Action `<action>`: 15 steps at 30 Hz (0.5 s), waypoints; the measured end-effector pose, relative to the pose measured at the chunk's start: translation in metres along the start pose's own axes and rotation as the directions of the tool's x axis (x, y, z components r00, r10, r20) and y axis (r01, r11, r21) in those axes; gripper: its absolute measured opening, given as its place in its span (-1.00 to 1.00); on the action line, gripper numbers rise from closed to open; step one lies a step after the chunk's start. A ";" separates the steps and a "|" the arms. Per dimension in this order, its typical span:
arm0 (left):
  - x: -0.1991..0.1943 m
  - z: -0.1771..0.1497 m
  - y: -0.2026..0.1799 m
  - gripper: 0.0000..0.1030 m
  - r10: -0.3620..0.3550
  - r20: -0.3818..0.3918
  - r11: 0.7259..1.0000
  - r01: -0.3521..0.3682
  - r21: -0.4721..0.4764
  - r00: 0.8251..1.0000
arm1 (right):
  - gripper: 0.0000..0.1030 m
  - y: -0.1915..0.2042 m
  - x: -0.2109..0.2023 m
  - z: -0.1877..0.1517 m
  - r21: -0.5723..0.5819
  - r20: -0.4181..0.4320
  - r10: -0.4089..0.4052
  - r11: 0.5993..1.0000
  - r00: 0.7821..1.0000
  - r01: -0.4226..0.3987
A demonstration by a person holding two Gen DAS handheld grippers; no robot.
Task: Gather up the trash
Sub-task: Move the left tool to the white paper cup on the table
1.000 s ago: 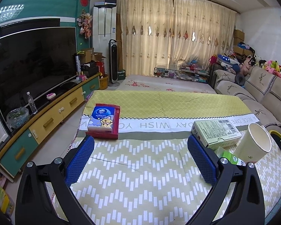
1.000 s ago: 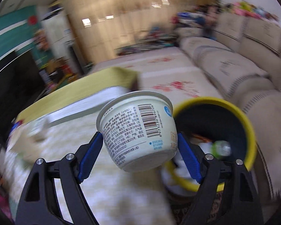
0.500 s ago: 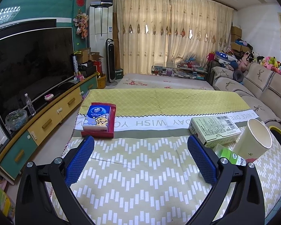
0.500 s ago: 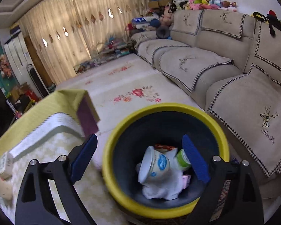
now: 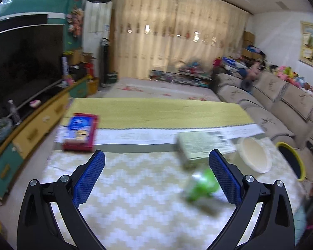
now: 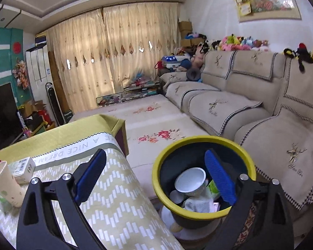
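My right gripper (image 6: 156, 177) is open and empty above the near edge of the yellow-rimmed trash bin (image 6: 248, 160) beside the table. A white yogurt tub (image 6: 191, 181) lies inside the bin on other trash. My left gripper (image 5: 156, 175) is open and empty over the table. On the table to its right lie a green crumpled wrapper (image 5: 202, 185), a pale green box (image 5: 200, 145) and a tipped paper cup (image 5: 253, 154). The cup (image 6: 4, 183) and box (image 6: 22, 168) also show at the left of the right wrist view. The bin's rim (image 5: 292, 158) shows at the far right.
A red tray with a blue tissue pack (image 5: 80, 131) sits at the table's left. The table carries a yellow-green zigzag cloth (image 5: 135, 198). A beige sofa (image 6: 250, 114) runs along the right. A TV and low cabinet (image 5: 31, 125) stand on the left.
The right gripper opened and dropped the yogurt tub into the bin, then pulled back a little. The left gripper is moving right toward the green wrapper; its view is blurred.
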State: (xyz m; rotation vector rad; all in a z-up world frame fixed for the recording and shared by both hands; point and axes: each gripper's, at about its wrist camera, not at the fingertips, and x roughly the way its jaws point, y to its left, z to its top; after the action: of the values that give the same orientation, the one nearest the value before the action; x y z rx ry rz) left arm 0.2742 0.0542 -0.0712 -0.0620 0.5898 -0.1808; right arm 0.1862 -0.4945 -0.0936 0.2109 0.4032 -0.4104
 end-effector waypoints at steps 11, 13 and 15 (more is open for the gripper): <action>0.037 0.015 -0.096 0.37 -0.113 -0.149 0.977 0.137 0.162 0.982 | 0.80 0.006 0.000 0.002 -0.035 -0.001 -0.010 0.999 1.000 0.010; 0.043 0.016 -0.107 0.23 -0.115 -0.171 0.973 0.146 0.180 0.978 | 0.80 0.006 0.002 0.002 -0.029 -0.011 -0.008 1.000 1.000 0.008; 0.051 0.016 -0.113 -0.02 -0.115 -0.195 0.969 0.153 0.192 0.974 | 0.80 0.007 0.003 0.003 -0.028 -0.015 -0.009 1.000 1.000 0.009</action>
State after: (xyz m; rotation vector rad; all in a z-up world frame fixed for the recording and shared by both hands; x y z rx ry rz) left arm 0.3076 -0.0660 -0.0740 0.1175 0.7472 -0.3821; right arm 0.1924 -0.4905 -0.0908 0.1856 0.4247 -0.4120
